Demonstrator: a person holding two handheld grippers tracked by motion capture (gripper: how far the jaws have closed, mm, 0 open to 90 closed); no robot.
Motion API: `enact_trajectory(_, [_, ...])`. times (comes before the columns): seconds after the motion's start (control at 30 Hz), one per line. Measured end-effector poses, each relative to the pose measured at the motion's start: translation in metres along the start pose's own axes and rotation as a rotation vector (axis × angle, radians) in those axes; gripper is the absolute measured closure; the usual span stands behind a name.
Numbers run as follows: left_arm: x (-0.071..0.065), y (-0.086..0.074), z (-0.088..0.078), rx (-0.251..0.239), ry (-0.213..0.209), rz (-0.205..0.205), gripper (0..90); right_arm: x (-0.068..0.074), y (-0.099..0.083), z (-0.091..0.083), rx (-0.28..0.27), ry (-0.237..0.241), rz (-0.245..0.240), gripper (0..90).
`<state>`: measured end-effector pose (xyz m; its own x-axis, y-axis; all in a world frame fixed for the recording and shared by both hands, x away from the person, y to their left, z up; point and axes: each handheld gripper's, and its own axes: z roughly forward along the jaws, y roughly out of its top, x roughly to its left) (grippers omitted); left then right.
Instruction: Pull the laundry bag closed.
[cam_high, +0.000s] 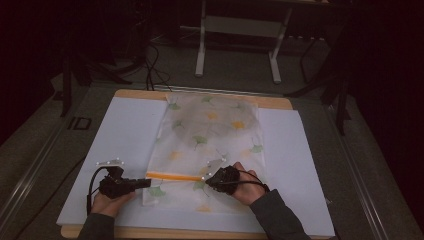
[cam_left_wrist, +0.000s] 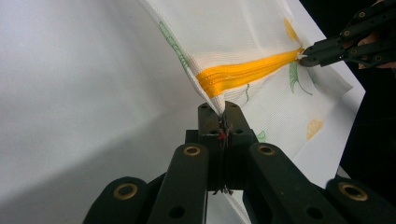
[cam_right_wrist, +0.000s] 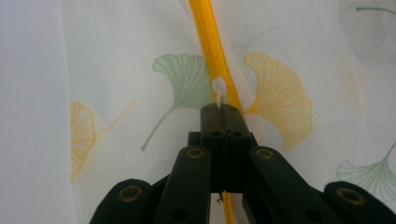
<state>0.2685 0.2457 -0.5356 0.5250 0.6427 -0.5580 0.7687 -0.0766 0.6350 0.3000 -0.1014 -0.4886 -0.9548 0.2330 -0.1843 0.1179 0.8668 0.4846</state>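
a white board (cam_high: 120, 130) covers the wooden table (cam_high: 280, 103). on the board's middle lies a translucent fabric bag (cam_high: 212, 135) printed with green and yellow ginkgo leaves, running from the board's far edge toward the near one. an orange zipper (cam_high: 174, 176) crosses the bag near its near end. at the zipper's left end, the left gripper (cam_high: 148, 182) is clamped tight on the bag's edge. at the zipper's right end, the right gripper (cam_high: 206, 178) is pinching the small white zipper pull (cam_right_wrist: 218, 88).
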Motion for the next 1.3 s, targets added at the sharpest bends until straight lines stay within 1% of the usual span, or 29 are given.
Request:
enact_trajectory(0.07, [0.000,0.000,0.000,0.000,-0.001,-0.001,89.1,0.000,-0.001,-0.001,0.001,0.002,0.007,90.0])
enact_trajectory(0.37, [0.000,0.000,0.000,-0.001,-0.002,-0.001,89.1,-0.002,-0.005,-0.005,0.000,-0.002,0.011,90.0])
enact_trajectory(0.93, [0.001,0.000,-0.001,0.000,-0.001,-0.004,89.1,-0.005,-0.017,-0.012,0.001,-0.015,0.036,90.0])
enact_trajectory(1.3, [0.001,-0.001,-0.001,0.002,-0.002,-0.003,89.1,-0.006,-0.025,-0.013,0.001,-0.011,0.057,90.0])
